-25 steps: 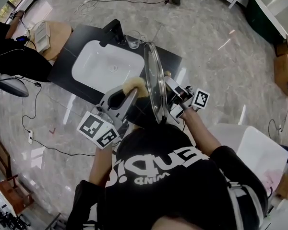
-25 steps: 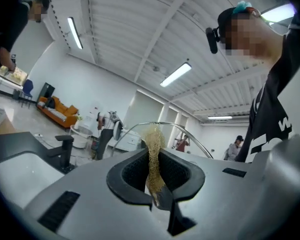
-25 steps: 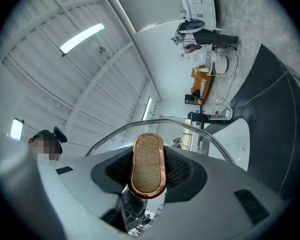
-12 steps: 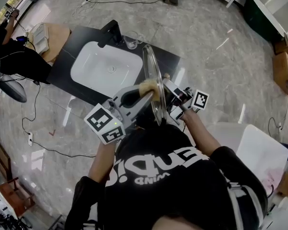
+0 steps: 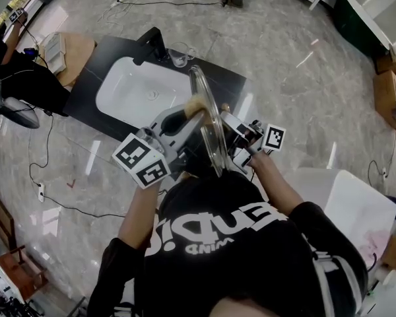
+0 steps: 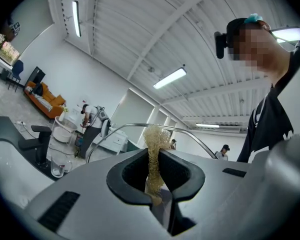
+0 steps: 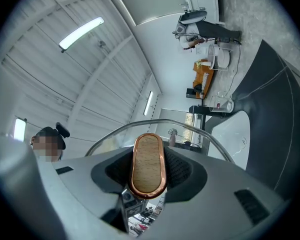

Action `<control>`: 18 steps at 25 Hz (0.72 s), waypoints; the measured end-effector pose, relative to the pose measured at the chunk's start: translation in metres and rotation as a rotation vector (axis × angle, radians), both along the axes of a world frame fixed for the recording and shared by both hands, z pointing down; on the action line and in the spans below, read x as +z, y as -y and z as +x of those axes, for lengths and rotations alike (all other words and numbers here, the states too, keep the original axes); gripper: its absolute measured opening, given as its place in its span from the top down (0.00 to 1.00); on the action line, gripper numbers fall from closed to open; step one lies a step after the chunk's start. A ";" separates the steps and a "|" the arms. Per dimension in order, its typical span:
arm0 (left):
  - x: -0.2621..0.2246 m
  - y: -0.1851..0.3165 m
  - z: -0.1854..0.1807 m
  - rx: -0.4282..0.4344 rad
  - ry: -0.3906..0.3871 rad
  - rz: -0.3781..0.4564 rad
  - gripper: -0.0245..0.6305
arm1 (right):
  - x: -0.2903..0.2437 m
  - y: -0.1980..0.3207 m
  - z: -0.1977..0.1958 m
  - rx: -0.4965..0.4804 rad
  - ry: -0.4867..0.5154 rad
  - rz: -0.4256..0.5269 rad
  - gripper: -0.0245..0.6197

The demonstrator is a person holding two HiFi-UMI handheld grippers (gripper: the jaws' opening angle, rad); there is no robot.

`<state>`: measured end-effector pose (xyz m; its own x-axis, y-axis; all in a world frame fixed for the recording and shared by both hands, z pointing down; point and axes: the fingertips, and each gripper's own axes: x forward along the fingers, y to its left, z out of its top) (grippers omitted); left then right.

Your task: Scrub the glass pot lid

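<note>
1. Marble floor (image 5: 297, 58) lay under a black counter (image 5: 232, 79) with a white sink (image 5: 129, 94). I held the lid (image 5: 210, 121) upright on its edge, above the counter by the sink's right side.
2. Only 1 grip carried the lid, so a hard scrub could have twisted it off the handle (image 7: 147, 165) and dropped it.
3. Pressure could have dragged the thin scrubber (image 6: 154, 149) out of its pinch.
4. My right gripper (image 5: 232, 132) stood fairly wide, clamped on the handle.
5. My left gripper (image 5: 185, 119) was nearly closed and pinched the scrubber, its tip against the glass.
</note>
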<state>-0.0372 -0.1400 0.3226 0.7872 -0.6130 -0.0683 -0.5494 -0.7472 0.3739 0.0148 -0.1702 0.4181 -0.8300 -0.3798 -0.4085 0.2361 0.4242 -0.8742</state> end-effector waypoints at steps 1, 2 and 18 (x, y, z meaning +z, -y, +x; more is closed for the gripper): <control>0.000 0.003 -0.002 -0.008 -0.007 -0.002 0.89 | -0.001 -0.002 0.000 -0.008 0.003 0.006 0.70; 0.000 0.005 -0.003 -0.016 -0.014 -0.006 0.89 | -0.002 -0.004 0.000 -0.017 0.006 0.014 0.70; 0.028 0.055 -0.027 -0.170 0.011 -0.033 0.89 | -0.013 -0.017 0.001 -0.059 0.029 0.055 0.70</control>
